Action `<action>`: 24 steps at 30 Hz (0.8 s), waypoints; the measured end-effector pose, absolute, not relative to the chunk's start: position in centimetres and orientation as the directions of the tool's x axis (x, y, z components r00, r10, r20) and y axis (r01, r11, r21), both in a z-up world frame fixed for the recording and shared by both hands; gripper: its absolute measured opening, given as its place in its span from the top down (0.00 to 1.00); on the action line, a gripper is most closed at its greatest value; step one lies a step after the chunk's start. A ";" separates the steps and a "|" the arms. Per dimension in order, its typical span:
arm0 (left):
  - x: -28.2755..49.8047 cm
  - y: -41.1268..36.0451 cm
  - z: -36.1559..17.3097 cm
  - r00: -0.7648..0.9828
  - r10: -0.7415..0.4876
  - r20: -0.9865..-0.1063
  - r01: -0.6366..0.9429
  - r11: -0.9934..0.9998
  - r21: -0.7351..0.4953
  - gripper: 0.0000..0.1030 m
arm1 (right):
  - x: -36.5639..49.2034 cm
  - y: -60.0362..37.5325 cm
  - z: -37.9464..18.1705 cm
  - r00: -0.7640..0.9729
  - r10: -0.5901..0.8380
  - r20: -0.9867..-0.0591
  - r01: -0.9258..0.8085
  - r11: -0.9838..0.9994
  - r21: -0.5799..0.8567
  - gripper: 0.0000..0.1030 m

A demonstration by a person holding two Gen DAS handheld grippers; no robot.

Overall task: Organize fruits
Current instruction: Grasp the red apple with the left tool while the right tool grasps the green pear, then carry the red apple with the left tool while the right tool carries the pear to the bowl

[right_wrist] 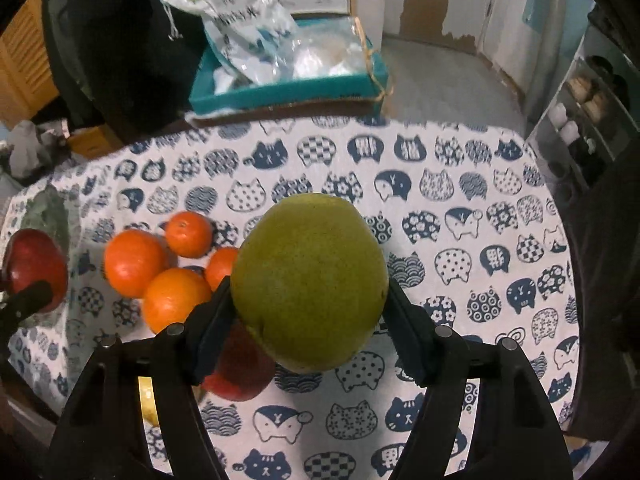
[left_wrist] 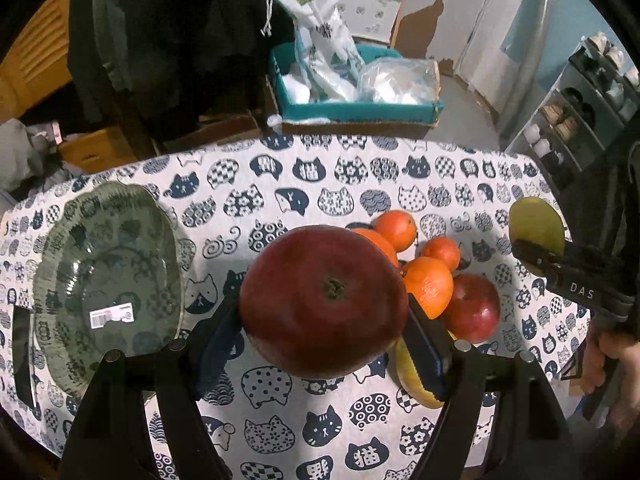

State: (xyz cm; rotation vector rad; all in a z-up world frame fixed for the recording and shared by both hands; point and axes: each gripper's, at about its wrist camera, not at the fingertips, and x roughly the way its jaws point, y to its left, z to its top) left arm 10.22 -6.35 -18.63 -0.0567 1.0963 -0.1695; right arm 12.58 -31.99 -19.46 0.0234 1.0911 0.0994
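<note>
Cat-print tablecloth (left_wrist: pixel 360 184), apple (left_wrist: pixel 324 300), pear (right_wrist: pixel 310 280) held

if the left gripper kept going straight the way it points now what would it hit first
Probably the cat-print tablecloth just beyond the red apple held in the left gripper. The oranges sit slightly to its right, though depth is unclear.

Left tongs (left_wrist: pixel 324 320) grip red apple (left_wrist: pixel 324 300); glass plate (left_wrist: pixel 108 280) left; 4 oranges (left_wrist: pixel 428 284), possibly pear (left_wrist: pixel 536 226), right.
</note>
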 end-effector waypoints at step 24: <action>6.1 -2.2 -9.7 0.651 -0.147 -0.745 0.095 0.989 -0.113 0.23 | 8.9 -26.3 -10.2 0.636 0.218 -0.740 -0.231 0.969 0.086 0.31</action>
